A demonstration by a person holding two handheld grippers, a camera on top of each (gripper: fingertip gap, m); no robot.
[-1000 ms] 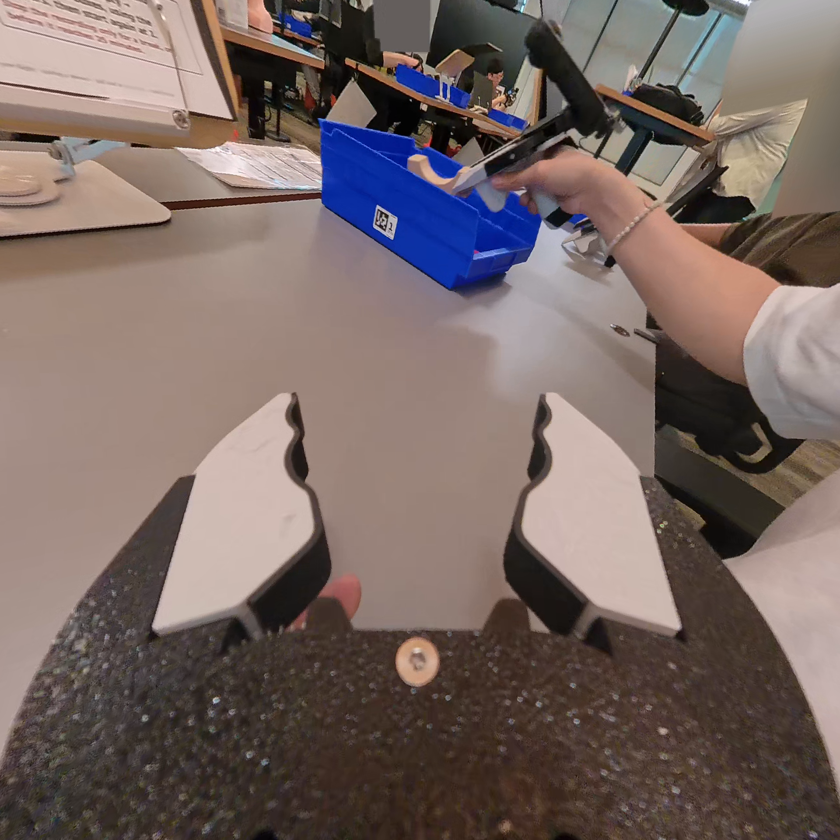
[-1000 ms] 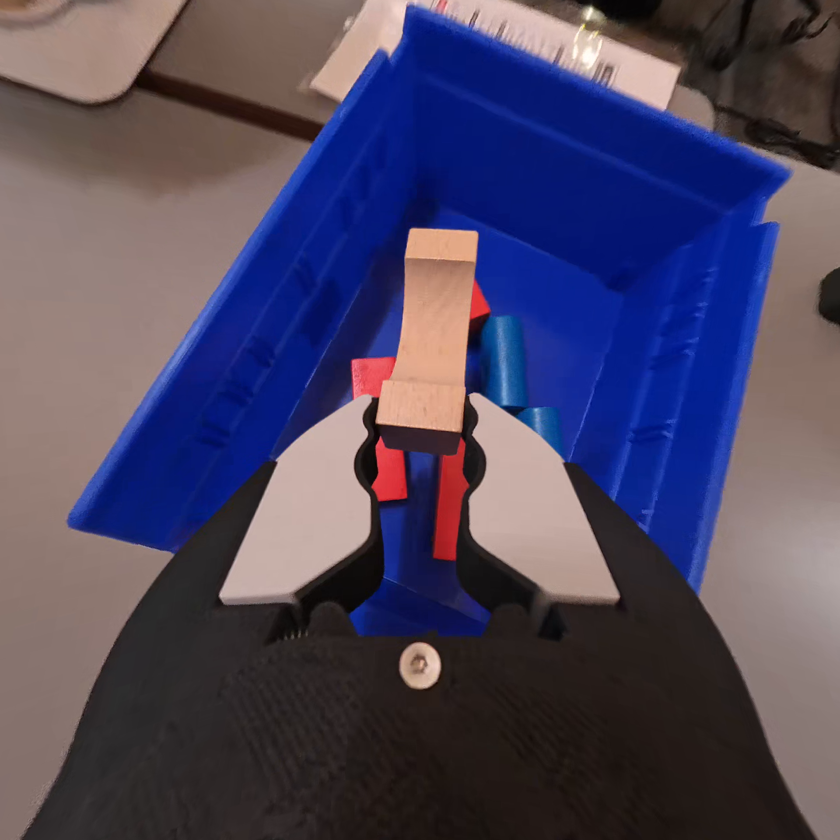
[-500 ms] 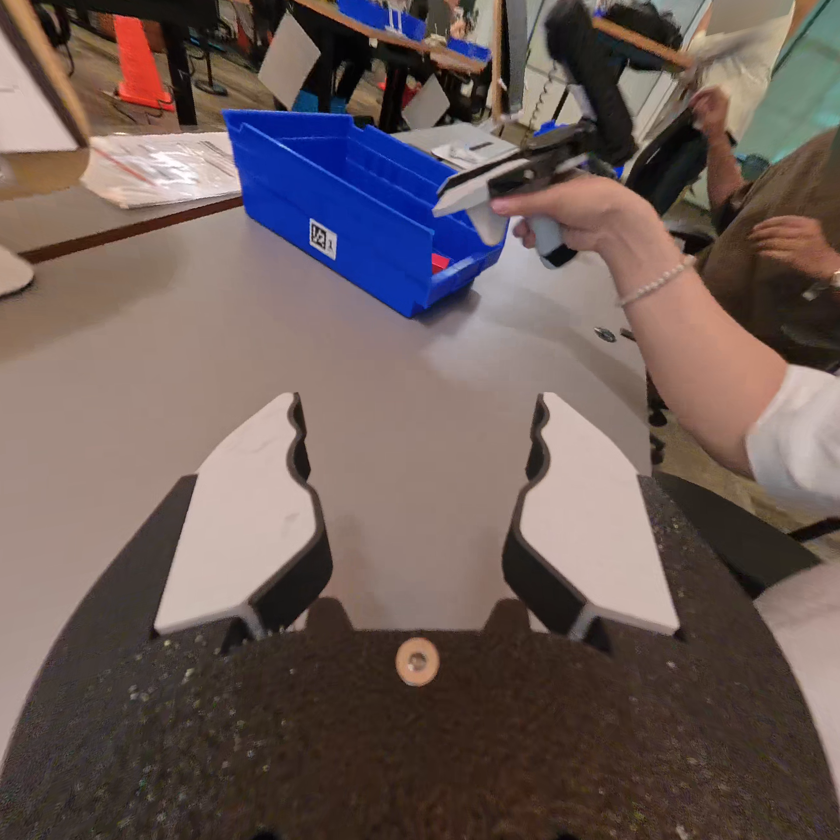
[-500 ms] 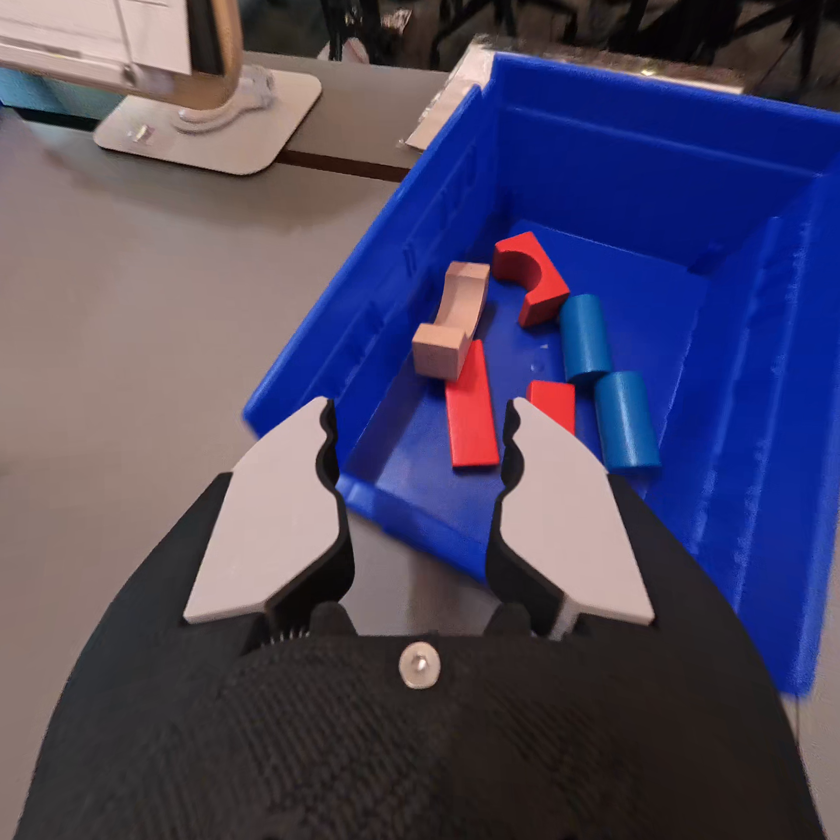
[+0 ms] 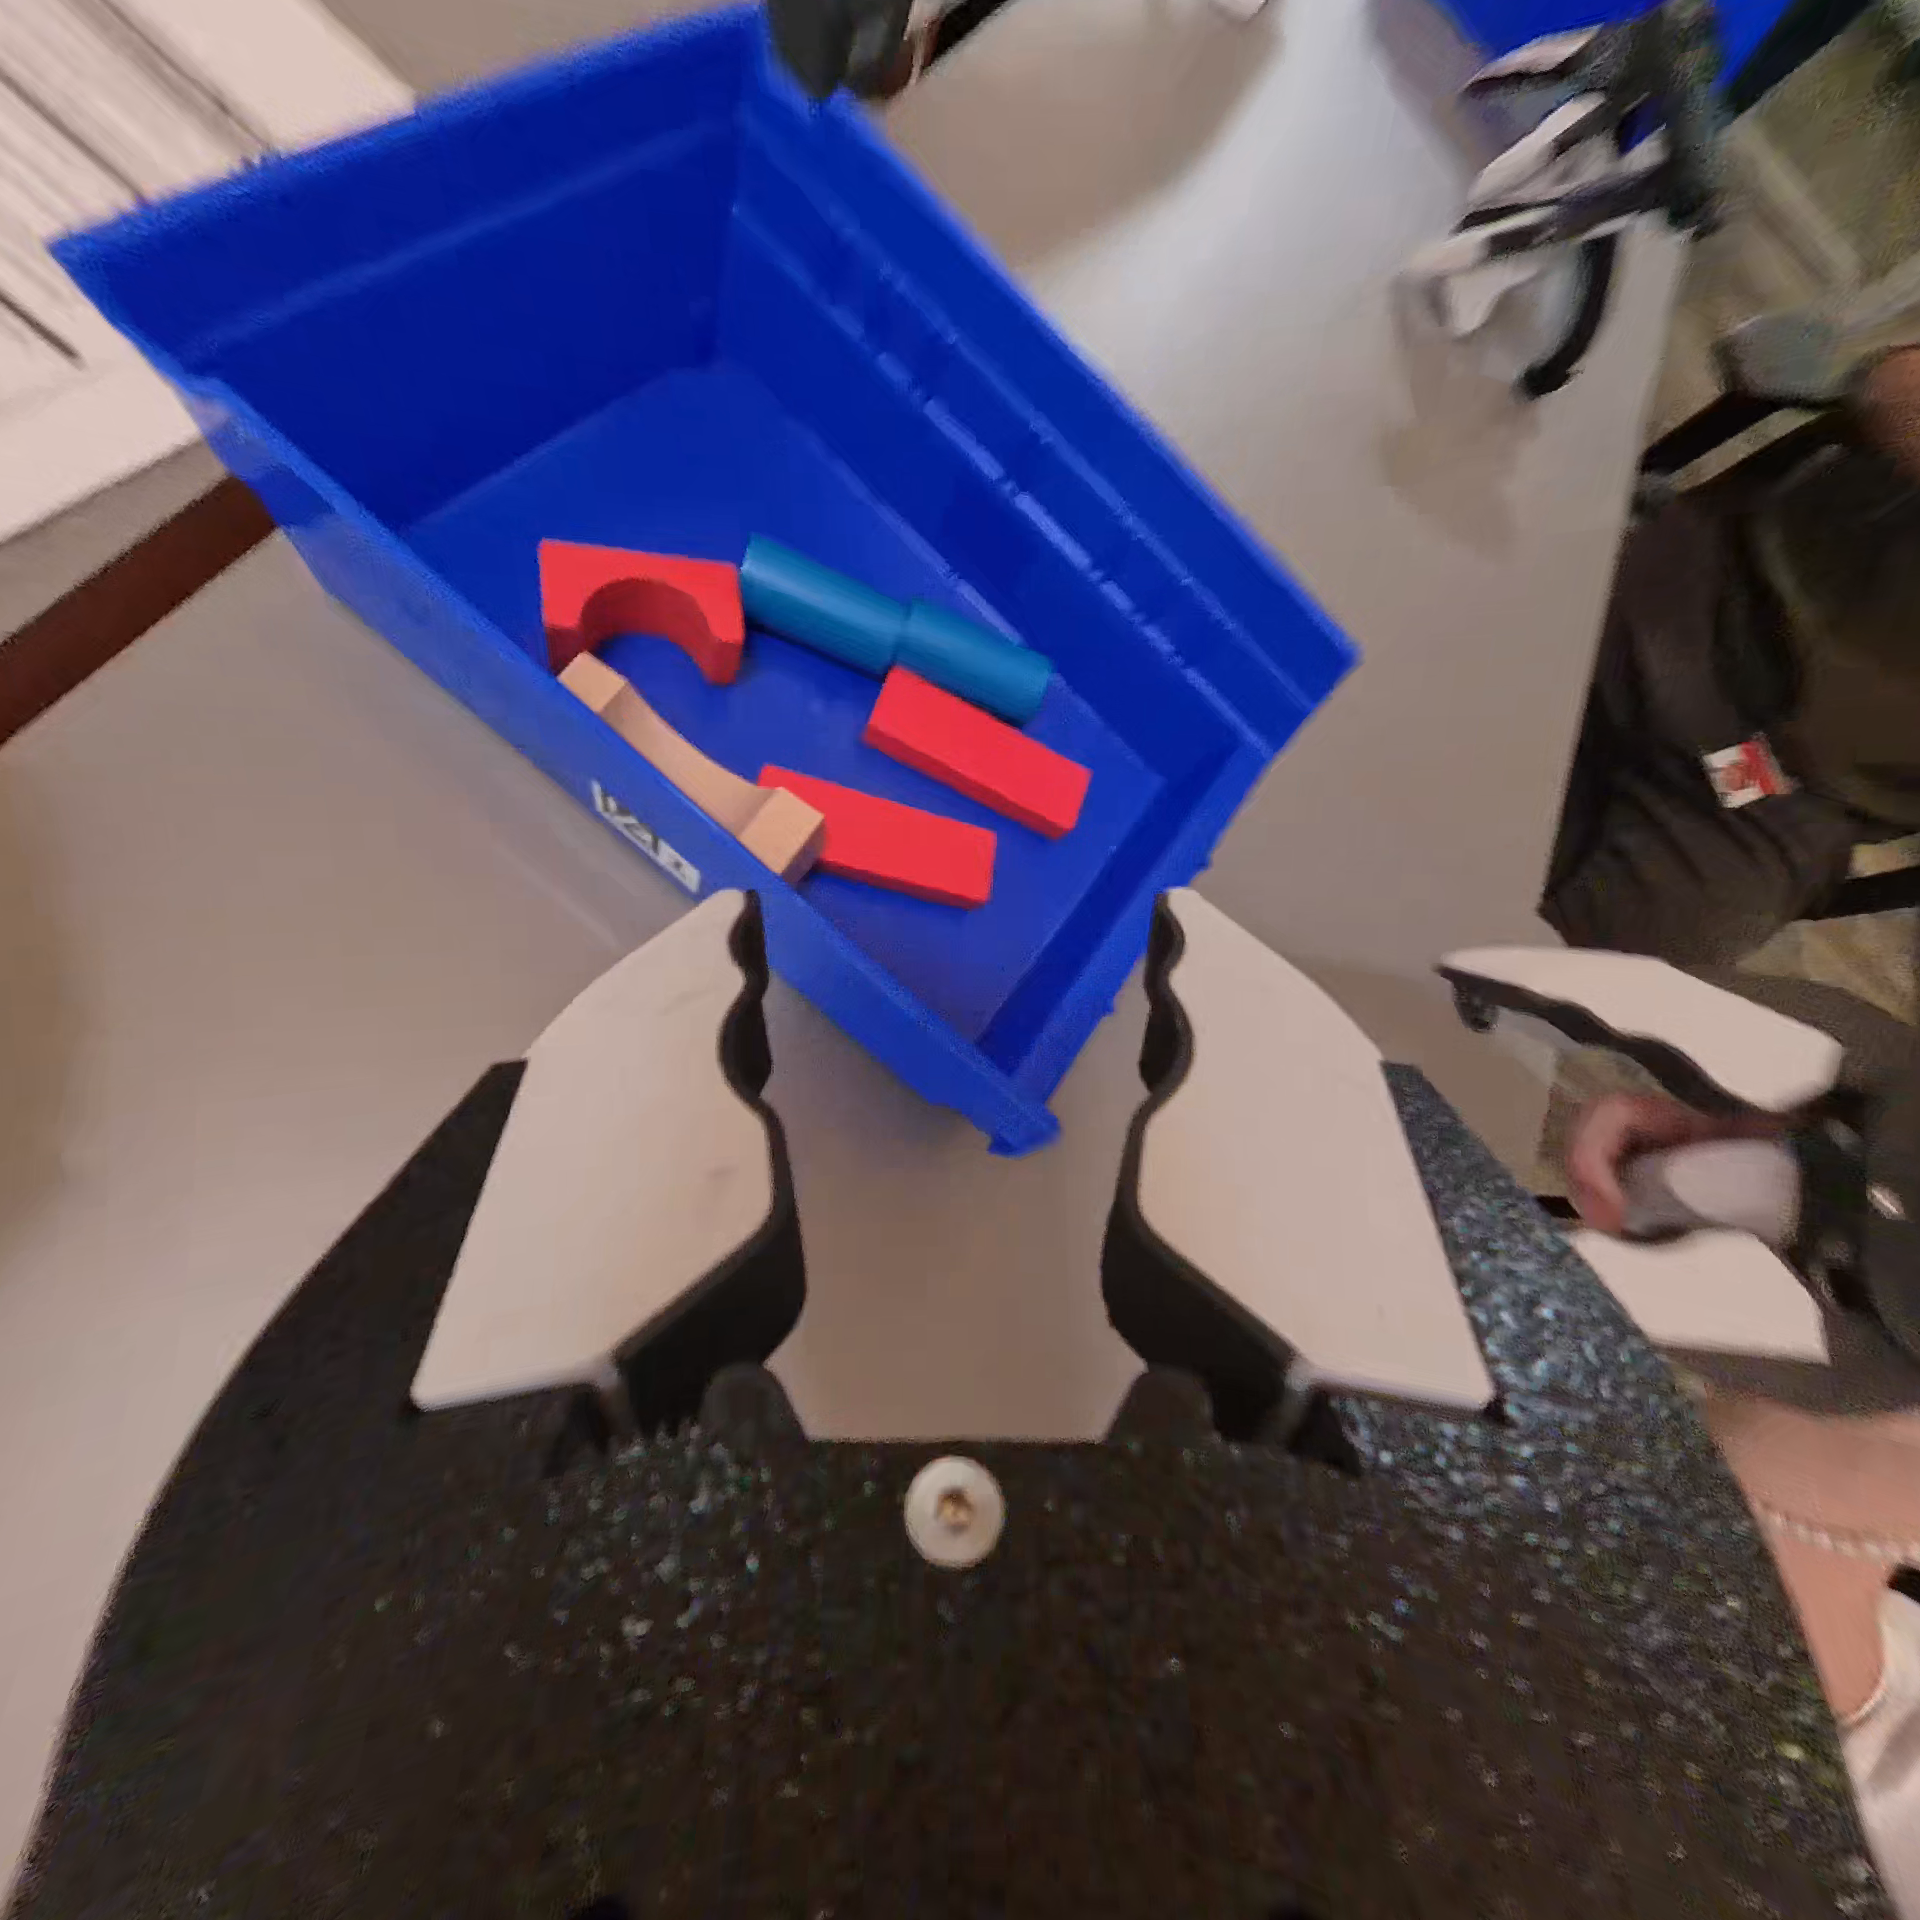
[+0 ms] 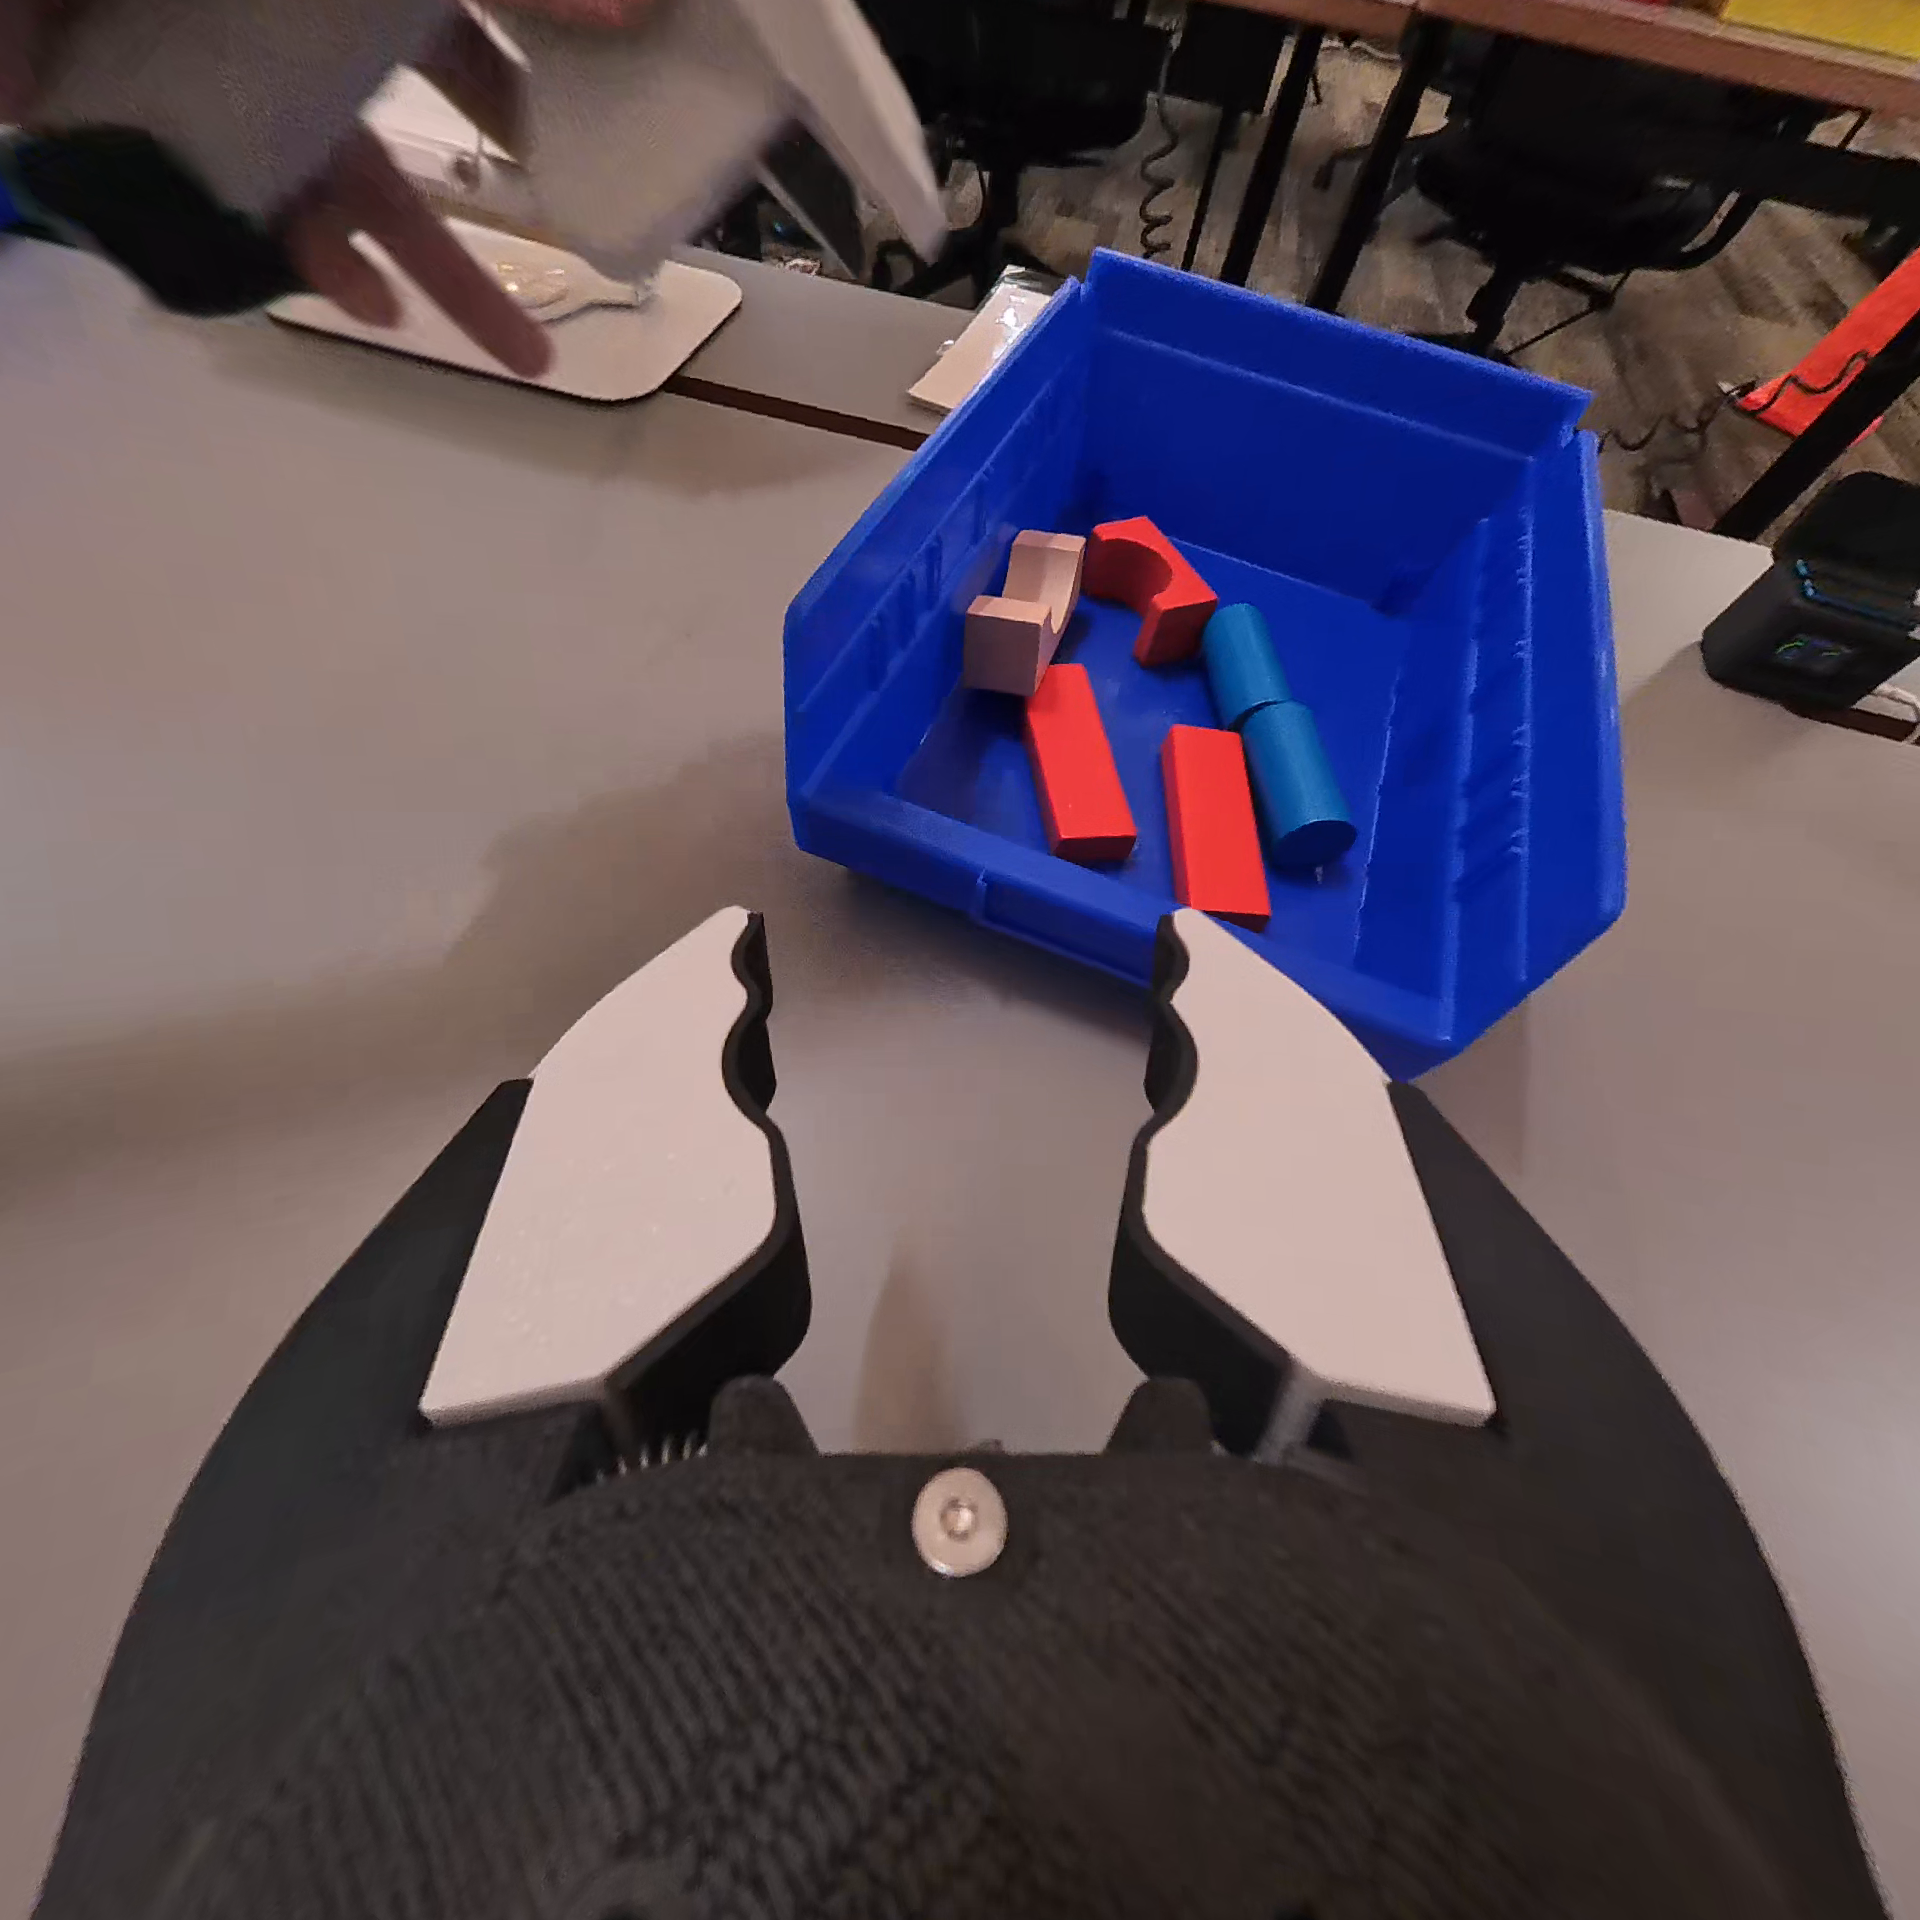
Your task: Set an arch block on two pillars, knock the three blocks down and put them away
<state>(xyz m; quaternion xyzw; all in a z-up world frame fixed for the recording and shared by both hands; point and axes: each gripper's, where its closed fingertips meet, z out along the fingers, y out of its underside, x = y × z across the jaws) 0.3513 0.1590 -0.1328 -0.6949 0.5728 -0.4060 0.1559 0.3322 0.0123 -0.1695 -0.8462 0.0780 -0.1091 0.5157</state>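
A blue bin [image 5: 488, 343] [image 6: 1496, 935] stands on the grey table [image 6: 364, 779]. In it lie a plain wooden arch block [image 5: 681, 774] [image 6: 1013, 618], a red arch block [image 5: 644, 613] [image 6: 1153, 592], two red flat blocks [image 5: 883, 836] [image 6: 1075, 764] and two blue cylinders [image 5: 894, 639] [image 6: 1273, 727]. My left gripper [image 5: 951, 914] is open and empty, just above the bin's near corner. My right gripper [image 6: 956, 930] is open and empty over the table, just short of the bin's front lip. The right gripper also shows in the left wrist view [image 5: 1631, 1029], at the right.
A flat white stand base [image 6: 540, 322] lies on the table at the back left, with a blurred hand and the left gripper's body [image 6: 343, 145] above it. A black device [image 6: 1829, 613] sits at the table's right edge. Papers [image 5: 94, 208] lie behind the bin. A seated person [image 5: 1756, 665] is at the right. My right tips are about 20 cm from the plain wooden arch block [image 6: 1013, 618], my left tips only 11 cm. It is also in sight in the left wrist view [image 5: 797, 837].
The right gripper let the wooden arch block go into the bin and drew back, open. The left gripper rose and swung over the bin, looking down into it.
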